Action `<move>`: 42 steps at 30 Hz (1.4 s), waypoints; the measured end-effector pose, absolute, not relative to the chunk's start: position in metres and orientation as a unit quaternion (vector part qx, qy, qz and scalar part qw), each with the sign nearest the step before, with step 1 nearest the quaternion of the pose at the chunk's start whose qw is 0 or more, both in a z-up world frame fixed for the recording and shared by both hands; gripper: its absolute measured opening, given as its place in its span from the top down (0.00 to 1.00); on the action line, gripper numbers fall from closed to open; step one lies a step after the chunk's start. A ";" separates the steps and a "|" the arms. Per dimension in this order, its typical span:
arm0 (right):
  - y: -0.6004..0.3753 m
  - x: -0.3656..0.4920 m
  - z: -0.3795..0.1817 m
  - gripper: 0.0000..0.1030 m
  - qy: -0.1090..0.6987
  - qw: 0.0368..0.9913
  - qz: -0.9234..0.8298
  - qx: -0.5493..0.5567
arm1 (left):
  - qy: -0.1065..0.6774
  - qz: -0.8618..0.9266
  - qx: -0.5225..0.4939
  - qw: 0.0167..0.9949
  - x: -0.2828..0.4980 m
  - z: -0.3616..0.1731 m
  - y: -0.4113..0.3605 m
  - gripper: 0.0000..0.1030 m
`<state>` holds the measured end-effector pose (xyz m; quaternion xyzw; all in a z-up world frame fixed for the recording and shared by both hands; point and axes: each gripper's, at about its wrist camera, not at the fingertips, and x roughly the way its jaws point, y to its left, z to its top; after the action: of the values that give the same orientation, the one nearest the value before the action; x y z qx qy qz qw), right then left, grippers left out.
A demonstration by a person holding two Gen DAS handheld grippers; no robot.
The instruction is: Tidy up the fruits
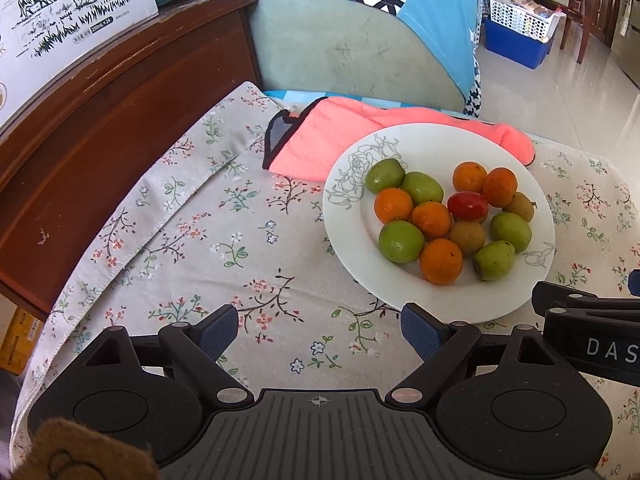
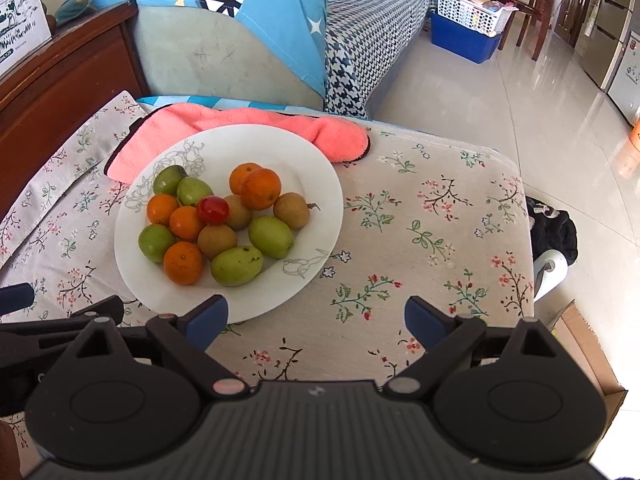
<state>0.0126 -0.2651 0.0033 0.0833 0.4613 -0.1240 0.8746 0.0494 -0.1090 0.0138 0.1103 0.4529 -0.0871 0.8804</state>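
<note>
Grippers are hovering low over the floral tablecloth [image 1: 168,240], side by side; the left gripper [image 1: 320,330] is sitting with its blue-padded fingers spread wide apart and holding nothing, aimed at bare cloth just left of the white plate [image 1: 348,216]; the right gripper [image 2: 316,316] is likewise standing wide open and empty, its left fingertip overlapping the plate's near rim in the picture, though whether it is touching the rim I cannot tell; in the left wrist view the right gripper's black body is poking in from the right edge, cut off by the frame. The plate is lying on the cloth with its far rim resting on a pink towel [image 1: 320,140], and all the fruit is piled on it; I am counting five green jujube-like fruits, one nearest being the green fruit [image 2: 237,266]; five small oranges, such as the orange [image 1: 441,261]; one red cherry tomato [image 2: 212,210] perched on top of the heap; and three brown longans, among them the longan [image 2: 291,210], though in the left wrist view only two are showing clearly, the third being mostly hidden behind the tomato. A brown blurred object at the lower left corner of the left wrist view is too close to identify.
</note>
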 end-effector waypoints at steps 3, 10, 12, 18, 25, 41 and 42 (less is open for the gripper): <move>-0.265 0.013 0.004 0.08 0.458 0.876 -0.128 0.078 | 0.452 -0.086 0.112 0.881 0.050 0.013 -0.110 0.13; -0.259 0.016 0.003 0.08 0.451 0.881 -0.133 0.059 | 0.455 -0.076 0.115 0.880 0.051 0.012 -0.108 0.13; -0.258 0.017 0.003 0.08 0.451 0.881 -0.133 0.059 | 0.456 -0.074 0.114 0.879 0.052 0.012 -0.107 0.13; -0.256 0.017 0.000 0.08 0.451 0.881 -0.130 0.053 | 0.459 -0.071 0.115 0.878 0.052 0.010 -0.106 0.13; -0.253 0.014 -0.005 0.08 0.452 0.883 -0.119 0.043 | 0.459 -0.065 0.128 0.877 0.045 0.007 -0.106 0.13; -0.248 -0.013 -0.020 0.08 0.476 0.874 -0.048 0.088 | 0.463 -0.070 0.141 0.872 0.019 0.004 -0.086 0.13; -0.246 -0.015 -0.020 0.08 0.476 0.874 -0.042 0.086 | 0.463 -0.070 0.141 0.872 0.016 0.005 -0.084 0.13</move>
<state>-0.0152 -0.2460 -0.0203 0.0864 0.4764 -0.0424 0.8739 0.0164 -0.0845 0.0049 0.1410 0.4626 -0.0701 0.8725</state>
